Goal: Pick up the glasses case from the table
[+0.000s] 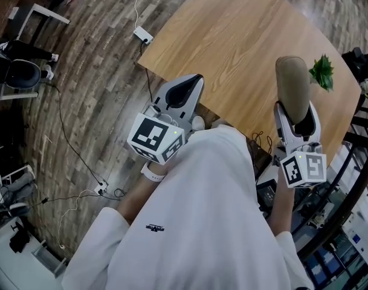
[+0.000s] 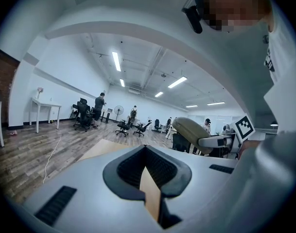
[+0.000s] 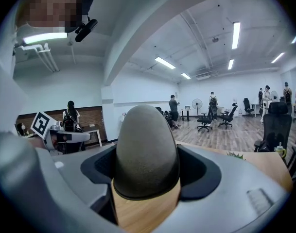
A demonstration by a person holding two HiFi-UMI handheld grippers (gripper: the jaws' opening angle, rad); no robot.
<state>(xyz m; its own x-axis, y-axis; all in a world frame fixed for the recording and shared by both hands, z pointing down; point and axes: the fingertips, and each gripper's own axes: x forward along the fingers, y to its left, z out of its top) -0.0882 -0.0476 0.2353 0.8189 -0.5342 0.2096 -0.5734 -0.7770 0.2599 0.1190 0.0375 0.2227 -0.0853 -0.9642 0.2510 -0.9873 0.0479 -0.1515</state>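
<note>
The glasses case (image 1: 292, 86), an olive-grey oval shell, is held lengthwise in my right gripper (image 1: 296, 115), which is shut on its near end above the wooden table (image 1: 232, 35). In the right gripper view the case (image 3: 147, 149) fills the space between the jaws of that gripper (image 3: 147, 181). My left gripper (image 1: 187, 90) hovers at the table's near-left edge, shut and holding nothing; in its own view its jaws (image 2: 148, 171) leave only a thin slit. The case (image 2: 196, 129) also shows there, off to the right.
A small green plant (image 1: 322, 71) sits on the table just right of the case. On the wooden floor to the left are a white power strip (image 1: 143, 36), trailing cables (image 1: 69, 144) and an office chair (image 1: 17, 71). Shelving and clutter crowd the right side.
</note>
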